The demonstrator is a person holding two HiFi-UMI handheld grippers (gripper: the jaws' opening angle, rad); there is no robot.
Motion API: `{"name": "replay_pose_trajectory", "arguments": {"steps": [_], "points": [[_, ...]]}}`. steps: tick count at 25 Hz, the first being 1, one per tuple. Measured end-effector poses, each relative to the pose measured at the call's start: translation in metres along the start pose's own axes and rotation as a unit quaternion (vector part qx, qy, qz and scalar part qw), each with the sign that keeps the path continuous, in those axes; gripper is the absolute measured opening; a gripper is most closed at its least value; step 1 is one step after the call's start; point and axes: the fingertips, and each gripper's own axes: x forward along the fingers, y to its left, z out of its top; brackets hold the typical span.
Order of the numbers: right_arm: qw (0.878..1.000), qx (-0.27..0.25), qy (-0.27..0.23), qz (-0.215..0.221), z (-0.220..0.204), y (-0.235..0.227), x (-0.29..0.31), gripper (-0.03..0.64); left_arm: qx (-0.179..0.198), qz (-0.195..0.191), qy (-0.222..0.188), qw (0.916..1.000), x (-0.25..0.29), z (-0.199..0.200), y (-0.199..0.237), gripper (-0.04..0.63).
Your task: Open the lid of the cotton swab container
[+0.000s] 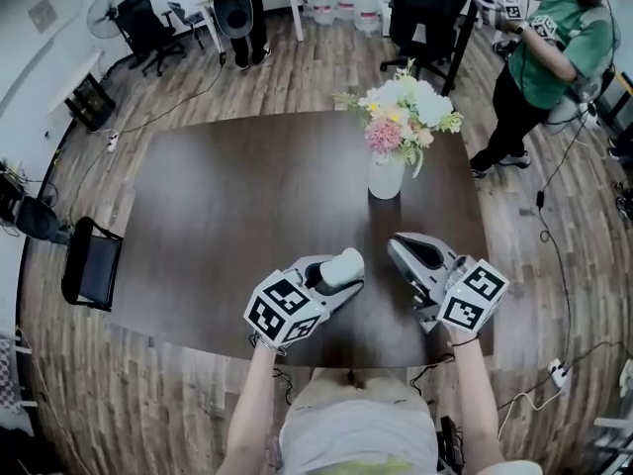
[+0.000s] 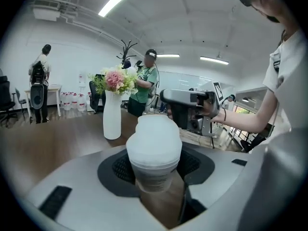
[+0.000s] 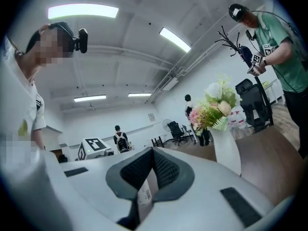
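The table [image 1: 218, 206] fills mid-room. The vase [image 1: 386, 178] stands on it, right of centre and toward the far half. Over the near edge, the left gripper [image 1: 336, 283] and right gripper [image 1: 404, 248] are side by side and apart. The cotton swab container [image 1: 343, 262] sits between the left gripper's jaws, projecting ahead of them. The vase lies beyond both grippers. An office chair [image 1: 425, 13] stands behind the table. A person [image 1: 539, 57] stands off its far right corner.
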Motion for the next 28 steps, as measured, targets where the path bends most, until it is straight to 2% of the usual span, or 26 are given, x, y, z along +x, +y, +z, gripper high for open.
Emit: {"name": "replay_pose_trajectory", "arguments": {"steps": [4, 7, 10, 11, 13, 15, 18, 20, 24, 28], "points": [[0.998, -0.033, 0.008, 0.05, 0.019, 0.028, 0.004, 0.021, 0.021, -0.027, -0.002, 0.9994, -0.015, 0.015, -0.018, 0.222], [0.993, -0.06, 0.021, 0.103, 0.03, 0.051, 0.007, 0.023, 0.039, -0.042, -0.004, 0.9983, -0.027, 0.026, -0.029, 0.221], [0.985, -0.058, 0.026, 0.161, 0.037, 0.071, 0.008, 0.025, 0.051, -0.054, -0.011, 0.9972, -0.035, 0.034, -0.038, 0.221], [0.982, -0.054, 0.03, 0.178, 0.038, 0.077, 0.008, 0.036, 0.055, -0.057, -0.012, 0.9968, -0.037, 0.036, -0.04, 0.221], [0.975, -0.05, 0.044, 0.21, 0.039, 0.088, 0.008, 0.116, 0.062, -0.065, -0.011, 0.9959, -0.04, 0.039, -0.045, 0.221], [0.968, -0.056, 0.062, 0.235, 0.04, 0.098, 0.009, 0.155, 0.071, -0.073, -0.008, 0.9948, -0.044, 0.043, -0.049, 0.219], [0.958, -0.069, 0.093, 0.263, 0.037, 0.109, 0.014, 0.23, 0.078, -0.092, -0.007, 0.9927, -0.049, 0.049, -0.056, 0.219], [0.95, -0.077, 0.111, 0.28, 0.033, 0.116, 0.016, 0.246, 0.082, -0.105, -0.008, 0.991, -0.053, 0.054, -0.061, 0.219], [0.937, -0.092, 0.134, 0.309, 0.028, 0.128, 0.019, 0.249, 0.092, -0.117, -0.007, 0.9888, -0.057, 0.06, -0.065, 0.219], [0.929, -0.12, 0.147, 0.317, 0.025, 0.131, 0.021, 0.244, 0.094, -0.128, -0.009, 0.9872, -0.057, 0.064, -0.069, 0.219]]}}
